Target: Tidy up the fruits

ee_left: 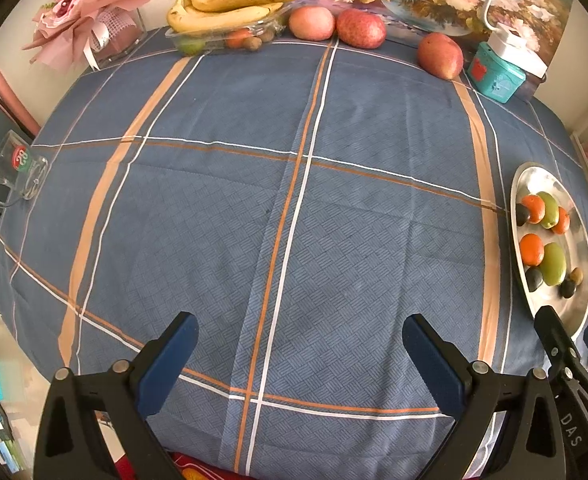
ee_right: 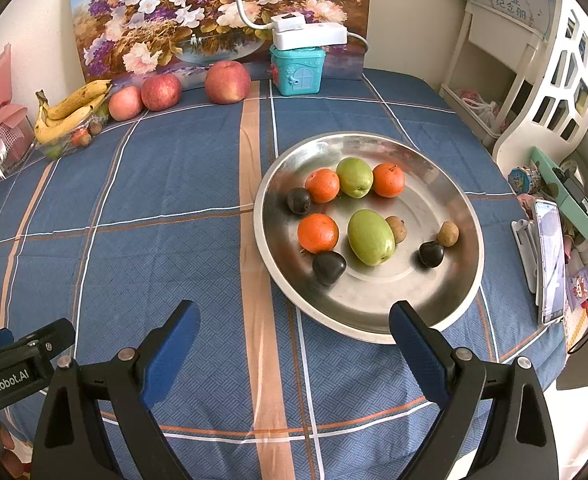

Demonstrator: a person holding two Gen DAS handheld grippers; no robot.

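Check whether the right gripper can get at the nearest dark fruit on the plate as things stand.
Probably yes. The right gripper is open and empty, held just short of the plate. The dark fruit lies near the plate's front, touching only an orange behind it; nothing stands between.

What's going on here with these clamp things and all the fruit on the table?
A person is sorting fruit with two hand-held grippers. Right now both the left gripper and the right gripper hover over the blue plaid tablecloth with jaws wide open, holding nothing. The metal plate already holds three oranges, two green fruits and some small dark and brown ones. Three apples and a bunch of bananas in a clear tray sit along the wall.
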